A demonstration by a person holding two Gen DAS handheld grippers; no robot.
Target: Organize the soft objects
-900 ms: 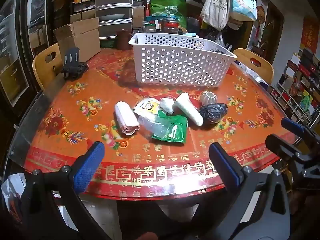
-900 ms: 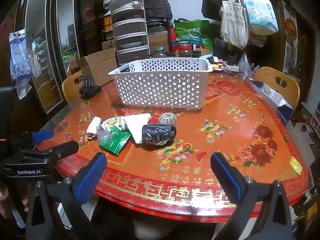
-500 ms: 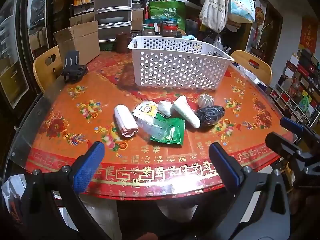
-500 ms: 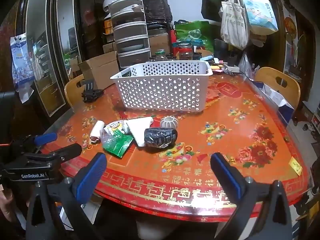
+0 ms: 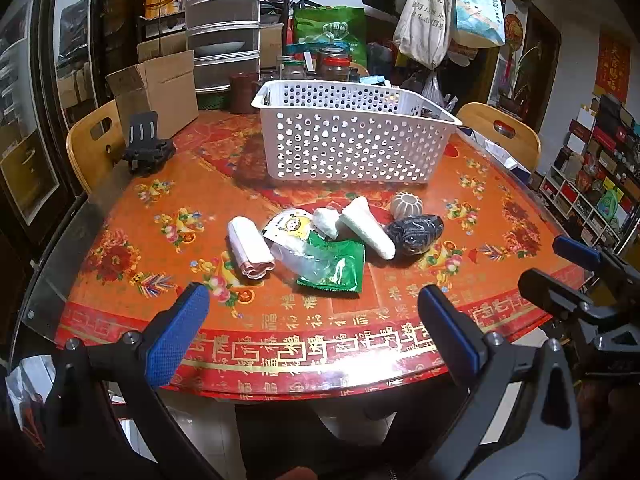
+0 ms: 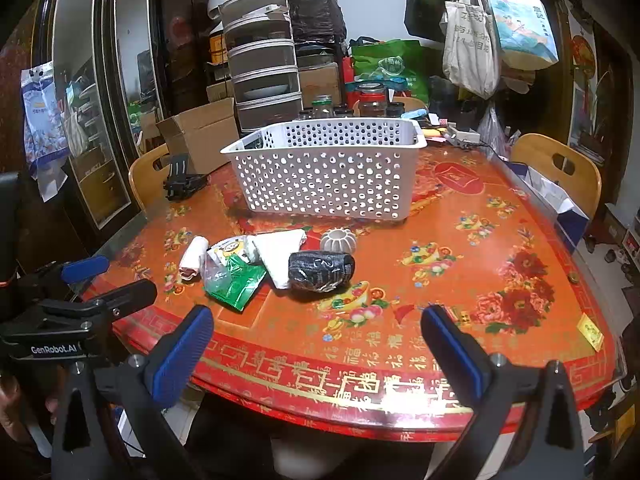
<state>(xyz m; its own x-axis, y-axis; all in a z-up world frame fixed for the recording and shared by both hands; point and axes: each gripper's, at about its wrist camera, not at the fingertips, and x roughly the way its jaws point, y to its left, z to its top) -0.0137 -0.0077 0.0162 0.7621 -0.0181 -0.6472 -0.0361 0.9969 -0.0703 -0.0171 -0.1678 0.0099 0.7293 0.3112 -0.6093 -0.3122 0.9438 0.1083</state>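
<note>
Both claws, left claw and right claw, gape empty; only the right view shows a yellow tag.

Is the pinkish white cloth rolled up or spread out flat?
Rolled up. The pinkish white cloth lies as a tight bundle, layered edges showing at its end.

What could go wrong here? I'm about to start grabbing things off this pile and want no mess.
The green packet lies partly under the clear bag, so lifting one may drag the other. The dark bundle touches the white cloth and could pull it along. Both grippers, left and right, are open and close together, so they might collide.
</note>
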